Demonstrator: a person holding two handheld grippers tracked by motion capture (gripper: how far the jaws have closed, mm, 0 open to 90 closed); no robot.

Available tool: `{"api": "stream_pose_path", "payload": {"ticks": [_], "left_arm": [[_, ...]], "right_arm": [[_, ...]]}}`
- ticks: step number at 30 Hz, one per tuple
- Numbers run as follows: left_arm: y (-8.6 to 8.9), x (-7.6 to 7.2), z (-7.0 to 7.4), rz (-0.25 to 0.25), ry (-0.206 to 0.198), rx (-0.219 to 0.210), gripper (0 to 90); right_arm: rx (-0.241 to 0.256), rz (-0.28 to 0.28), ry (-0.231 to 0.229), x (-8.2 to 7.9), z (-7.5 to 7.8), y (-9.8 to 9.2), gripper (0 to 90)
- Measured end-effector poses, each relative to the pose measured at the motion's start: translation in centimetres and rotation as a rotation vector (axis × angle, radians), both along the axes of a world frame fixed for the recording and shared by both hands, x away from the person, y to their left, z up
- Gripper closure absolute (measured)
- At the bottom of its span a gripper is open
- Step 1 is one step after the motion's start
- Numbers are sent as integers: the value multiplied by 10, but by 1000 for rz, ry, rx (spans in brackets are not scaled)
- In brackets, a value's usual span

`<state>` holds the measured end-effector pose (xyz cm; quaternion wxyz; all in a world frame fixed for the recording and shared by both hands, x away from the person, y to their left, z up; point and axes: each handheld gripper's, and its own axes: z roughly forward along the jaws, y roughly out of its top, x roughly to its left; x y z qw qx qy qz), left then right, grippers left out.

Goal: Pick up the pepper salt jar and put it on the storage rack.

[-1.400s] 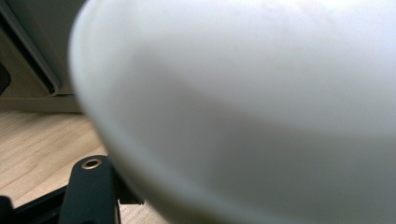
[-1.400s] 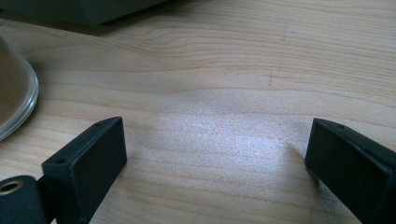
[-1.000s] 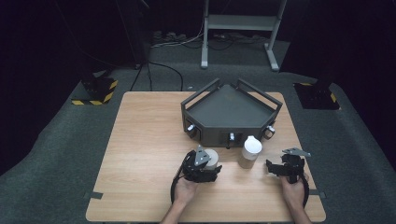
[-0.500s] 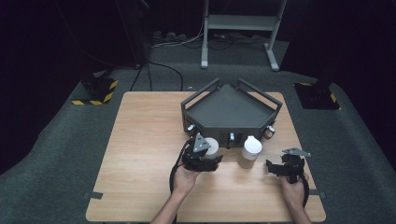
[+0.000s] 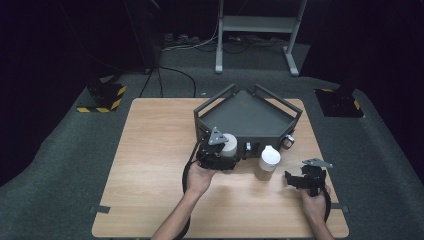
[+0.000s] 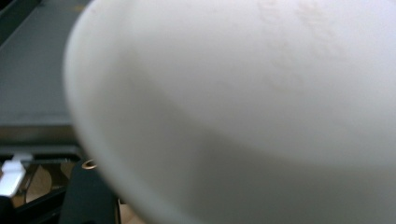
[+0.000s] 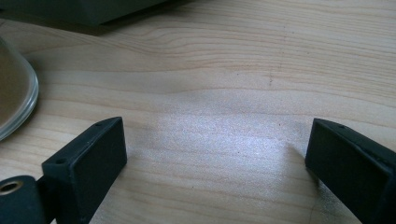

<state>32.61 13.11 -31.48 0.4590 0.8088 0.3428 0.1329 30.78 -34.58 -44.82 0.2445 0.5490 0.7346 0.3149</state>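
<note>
A jar with a white lid [image 5: 230, 142] is held off the table at the near left corner of the dark five-sided tray [image 5: 250, 117], with my left gripper [image 5: 223, 153] shut on it. In the left gripper view the white lid [image 6: 243, 102] looms very close and blurred, with the tray's grey floor [image 6: 32, 70] behind it. A second white-lidded jar [image 5: 268, 162] stands on the wooden table [image 5: 150, 165] in front of the tray. My right gripper [image 5: 296, 180] rests to its right, open, with bare wood between its jaws [image 7: 215, 140]. That jar's clear base [image 7: 14, 93] shows at the left edge.
The tray has raised rails and takes up the far middle of the table. The table's near edge is close behind both hands. Dark carpet, a metal stand [image 5: 255, 30] and yellow-black floor blocks [image 5: 102, 97] surround the table.
My left gripper has carried its jar forward and a little right, up to the tray's near corner. The right gripper and the standing jar have stayed put.
</note>
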Motion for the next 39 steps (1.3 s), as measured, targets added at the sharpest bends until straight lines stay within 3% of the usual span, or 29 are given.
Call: {"api": "stream_pose_path", "payload": {"ticks": [11,19,28,34,39], "left_arm": [[-8,24,38,5,10,7,330],[-19,42,59,50,-5,21,330],[-39,63,64,98,-5,59,330],[-51,86,59,174,13,73,330],[-58,95,55,207,18,82,330]], "right_arm": [[-1,1,0,0,0,0,47],[-1,0,0,0,0,0,47],[-1,1,-1,0,0,0,47],[-1,0,0,0,0,0,46],[-1,2,0,0,0,0,45]]}}
